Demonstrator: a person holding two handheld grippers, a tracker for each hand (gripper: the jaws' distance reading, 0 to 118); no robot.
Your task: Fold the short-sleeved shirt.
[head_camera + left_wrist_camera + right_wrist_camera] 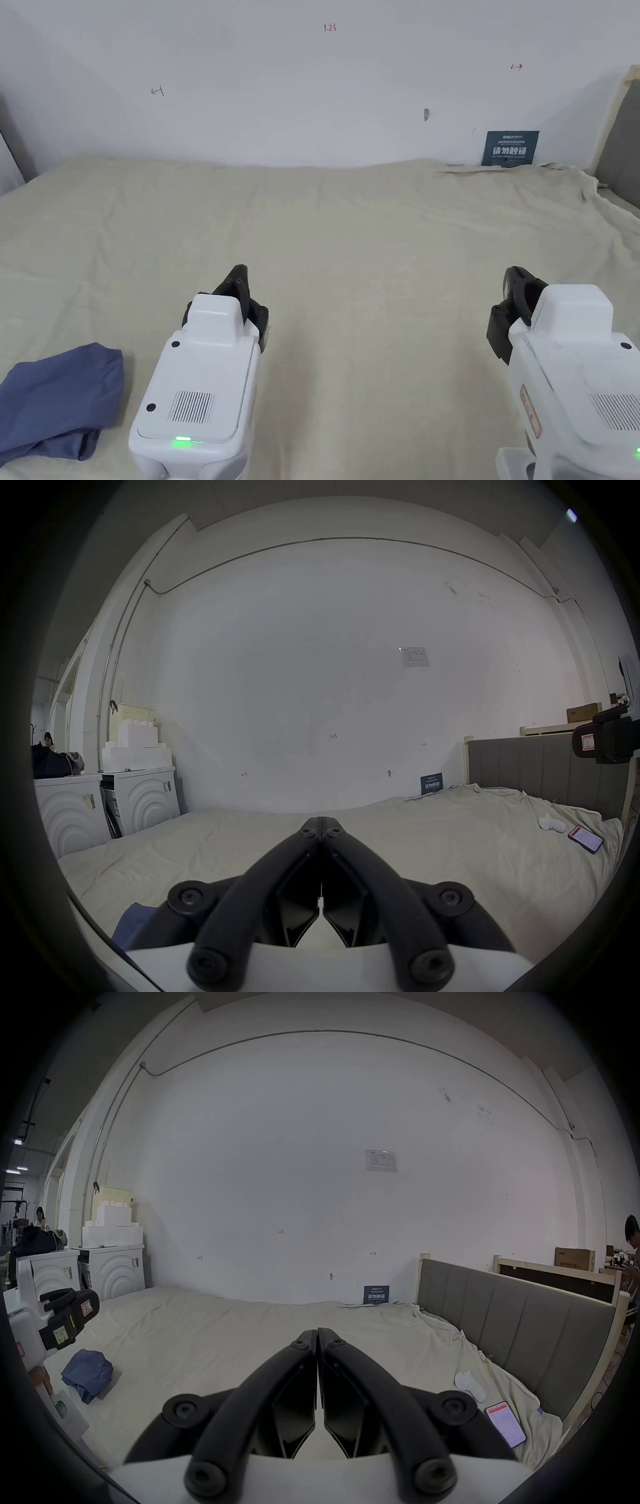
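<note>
The left gripper (240,281) hangs over the bed with its jaws pressed together on nothing, and the right gripper (519,284) hangs well to its right, jaws likewise together and empty. The blue short-sleeved shirt (59,397) lies bunched on the sheet just left of the left gripper, touching neither.

The bed (375,237) wears a wrinkled cream sheet and stands against a white wall (312,81). A grey padded headboard (512,1324) rises at its right side; near it on the sheet lie a phone (505,1423) and a small white object (471,1385). Two white appliances (104,809) stand left of the bed, foam blocks (135,748) stacked on one.

A dark blue sign (510,148) leans at the wall's foot; small red marks dot the wall, the middle one reading "123" (330,27). A paper sheet (380,1160) hangs higher, too small to read.
</note>
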